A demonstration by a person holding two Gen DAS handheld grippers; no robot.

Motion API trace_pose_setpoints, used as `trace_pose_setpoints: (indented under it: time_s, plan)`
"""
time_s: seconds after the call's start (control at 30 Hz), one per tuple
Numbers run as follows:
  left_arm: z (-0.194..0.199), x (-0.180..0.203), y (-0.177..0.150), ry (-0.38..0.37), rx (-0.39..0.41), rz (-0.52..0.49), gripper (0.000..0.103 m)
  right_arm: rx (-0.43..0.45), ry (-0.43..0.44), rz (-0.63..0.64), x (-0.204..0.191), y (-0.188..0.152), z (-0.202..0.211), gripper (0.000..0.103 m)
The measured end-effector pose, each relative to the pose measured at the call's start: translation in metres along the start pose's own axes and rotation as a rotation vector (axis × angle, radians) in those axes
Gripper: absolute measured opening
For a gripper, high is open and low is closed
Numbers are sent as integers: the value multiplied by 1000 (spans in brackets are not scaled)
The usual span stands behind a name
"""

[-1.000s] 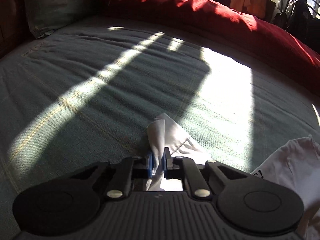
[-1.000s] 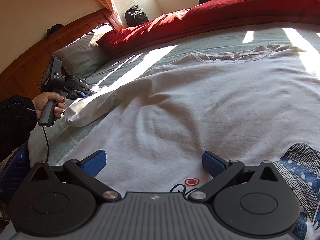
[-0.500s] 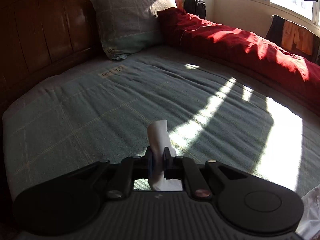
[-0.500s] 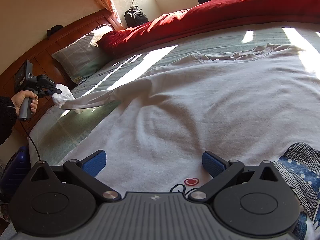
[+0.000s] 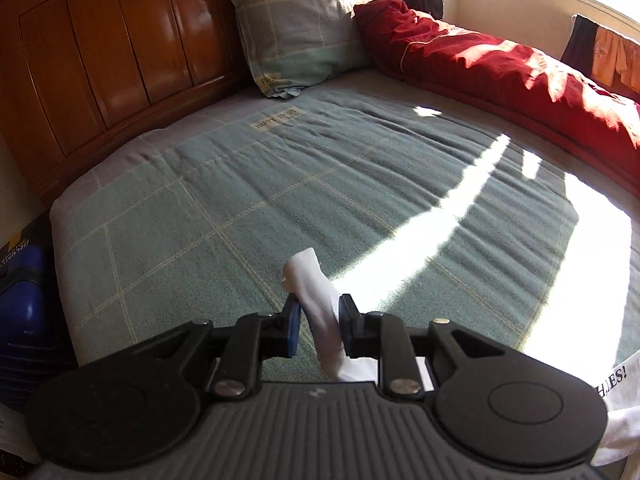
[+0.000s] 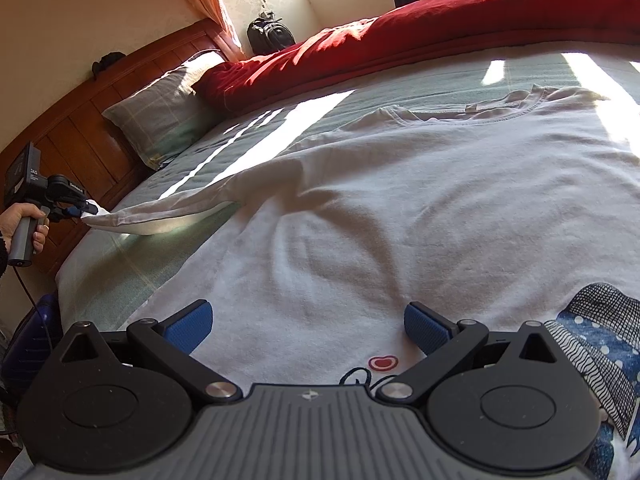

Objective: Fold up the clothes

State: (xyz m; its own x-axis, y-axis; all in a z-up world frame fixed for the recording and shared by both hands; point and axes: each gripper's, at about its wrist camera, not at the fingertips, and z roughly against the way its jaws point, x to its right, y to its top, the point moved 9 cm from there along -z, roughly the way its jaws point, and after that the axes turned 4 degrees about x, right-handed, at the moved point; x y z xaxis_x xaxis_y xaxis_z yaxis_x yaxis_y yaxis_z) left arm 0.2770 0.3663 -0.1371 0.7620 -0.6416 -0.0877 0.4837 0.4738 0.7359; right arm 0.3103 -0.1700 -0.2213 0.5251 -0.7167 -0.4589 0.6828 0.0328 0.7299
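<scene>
- A white T-shirt point(image 6: 420, 208) is spread front-up on a bed point(image 5: 240, 200) covered by a green checked blanket, with the collar toward a red duvet point(image 6: 400, 40) along the far side.
- 1 sleeve point(image 6: 180, 210) is drawn out sideways toward the wooden headboard point(image 5: 100, 60) and pillow point(image 5: 296, 28); its cuff is raised off the blanket.
- The left gripper point(image 5: 318, 326) is seen in the right wrist view, held by a hand point(image 6: 24, 224) at the bed's edge. Its jaws are opening, with the white cuff point(image 5: 316, 304) between them; a gap shows at the left pad, so the cloth is judged to be slipping free rather than pinched.
- The right gripper point(image 6: 308, 326) hovers low over the shirt's lower front, near a small red heart print point(image 6: 383, 363). Its jaws are spread wide and nothing is grasped.
- The step in hand appears to be straightening the sleeve before a fold.
- For a clean result, the cuff is best let down only once the sleeve lies straight and taut, so no twist is trapped.
- Creases across the shirt's middle are better smoothed before any fold is made.
- The shirt body may need pinning by the right gripper so that it is not dragged sideways.
</scene>
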Motion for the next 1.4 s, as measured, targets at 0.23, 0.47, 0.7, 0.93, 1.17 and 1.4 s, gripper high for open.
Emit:
trace_pose_setpoints:
  time_s: [0.23,0.47,0.7,0.93,1.17,1.4]
  plan:
    - [22,14,12,-82,0,-17,33,-1,3,-17,1,1,2,103]
    - [22,110,-32,-363,-167,-177,36,-3,-2,-3,0,0,2,103]
    - [22,201,-71,-546,-250,-342,49,-8,7,-10,1,1,3,103]
    - [10,258,-84,-635,-257,-561,61,-11,18,-11,2,0,3,103]
    - [-15,274,-98,-675,-306,-723,58,-12,18,2,1,0,2,103]
    - [5,283,-109,-755,-268,-838,3,-9,4,8,-4,4,5,103]
